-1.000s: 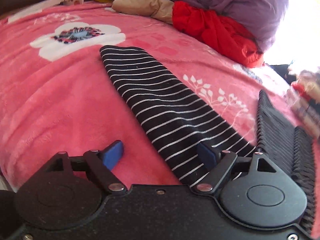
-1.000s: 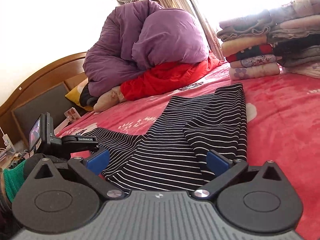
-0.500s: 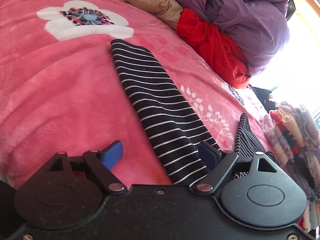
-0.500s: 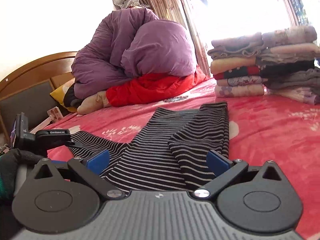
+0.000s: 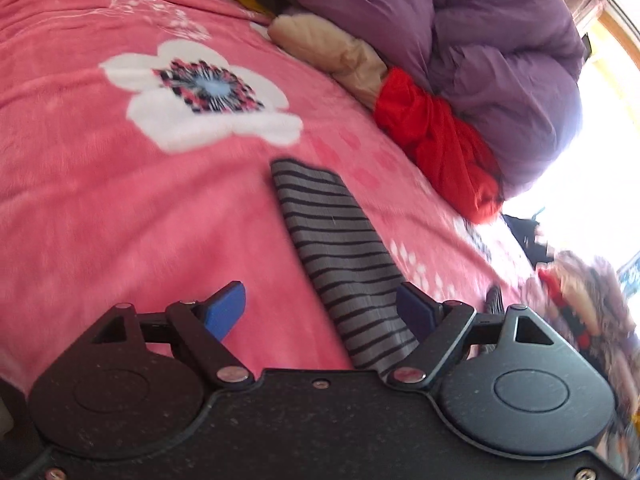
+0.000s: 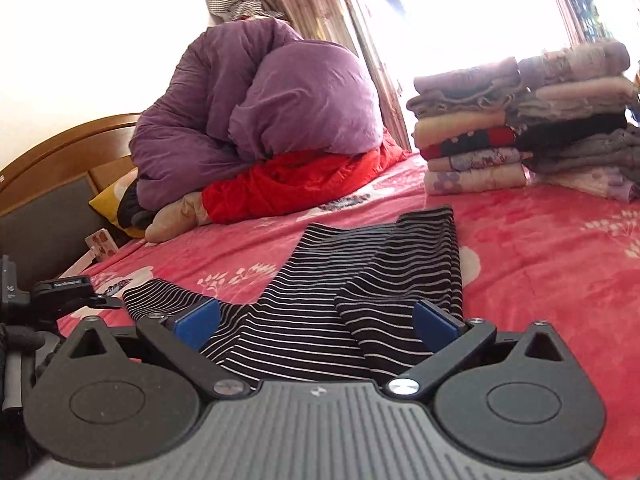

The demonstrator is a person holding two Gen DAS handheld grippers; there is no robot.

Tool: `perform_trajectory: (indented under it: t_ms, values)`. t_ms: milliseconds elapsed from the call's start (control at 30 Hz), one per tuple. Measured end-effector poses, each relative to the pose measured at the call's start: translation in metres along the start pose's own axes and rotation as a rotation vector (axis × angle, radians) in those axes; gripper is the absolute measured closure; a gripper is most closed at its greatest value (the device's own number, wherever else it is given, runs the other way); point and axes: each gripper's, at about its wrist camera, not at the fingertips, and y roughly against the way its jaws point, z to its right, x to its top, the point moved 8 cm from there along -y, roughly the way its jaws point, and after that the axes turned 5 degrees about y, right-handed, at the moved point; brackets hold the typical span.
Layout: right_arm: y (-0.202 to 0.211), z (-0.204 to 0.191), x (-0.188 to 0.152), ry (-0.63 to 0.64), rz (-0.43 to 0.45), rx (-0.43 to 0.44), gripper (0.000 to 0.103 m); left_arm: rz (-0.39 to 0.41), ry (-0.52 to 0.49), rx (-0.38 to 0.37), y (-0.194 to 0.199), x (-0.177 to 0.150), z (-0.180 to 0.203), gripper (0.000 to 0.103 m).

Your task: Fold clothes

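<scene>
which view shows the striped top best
The right wrist view: the striped top lies spread across the pink blanket, both sleeves visible. The left wrist view shows only one blurred sleeve.

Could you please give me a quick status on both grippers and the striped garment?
Left gripper open over one striped sleeve. Right gripper open, empty. Striped garment flat on the pink blanket, partly folded. Nothing in the way.

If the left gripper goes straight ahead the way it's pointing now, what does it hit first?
Most likely the pink floral blanket, just left of the striped garment's sleeve. The left gripper is open and angled downward, with the sleeve near its right finger; depth is unclear.
</scene>
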Motion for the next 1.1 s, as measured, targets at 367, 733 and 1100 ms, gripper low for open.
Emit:
perform_trajectory:
  t_ms: [367,733,1100]
  values:
    - [-0.016,0.030,-0.020,-0.091,-0.053,-0.037,0.001,-0.005,0.142,-0.083,-0.053,0.029,-0.014,0.044]
    - [-0.025,0.032,-0.028,-0.104,-0.085,-0.023,0.002,-0.060,-0.253,0.018,-0.062,-0.001,0.016,0.041]
    - [-0.028,0.035,-0.034,-0.119,-0.100,-0.027,0.002,-0.185,-0.697,-0.137,-0.025,-0.079,0.080,0.068]
